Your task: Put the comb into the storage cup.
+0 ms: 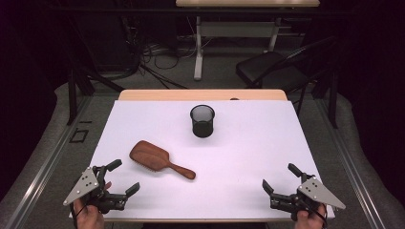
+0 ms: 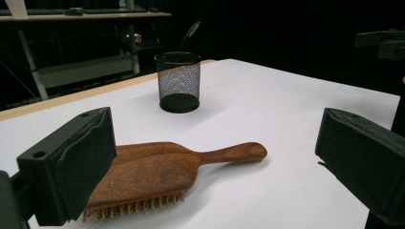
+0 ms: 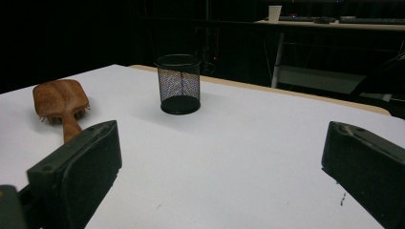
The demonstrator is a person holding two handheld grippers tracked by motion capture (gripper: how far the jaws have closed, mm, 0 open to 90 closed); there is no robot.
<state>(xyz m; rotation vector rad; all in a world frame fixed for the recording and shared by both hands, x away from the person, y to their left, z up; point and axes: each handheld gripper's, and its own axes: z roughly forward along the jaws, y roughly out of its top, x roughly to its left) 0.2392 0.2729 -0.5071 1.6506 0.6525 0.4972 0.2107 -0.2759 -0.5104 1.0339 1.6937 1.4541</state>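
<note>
Since the hairbrush (image 1: 161, 160) lies bristles-down just ahead of my left gripper (image 1: 120, 178), handle running away toward the right gripper (image 1: 282, 177), I'd grab it with the left, and both sets of jaws are spread wide, holding nothing.

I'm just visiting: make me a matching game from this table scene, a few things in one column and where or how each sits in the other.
Things:
1. hairbrush
2. mesh cup
3. left gripper
4. right gripper

Descriptions:
A. standing upright, toward the table's far edge
B. open, at the near right corner
C. lying bristles down, left of centre
D. open, at the near left corner, close to the brush

Pairs: 1-C, 2-A, 3-D, 4-B
</note>
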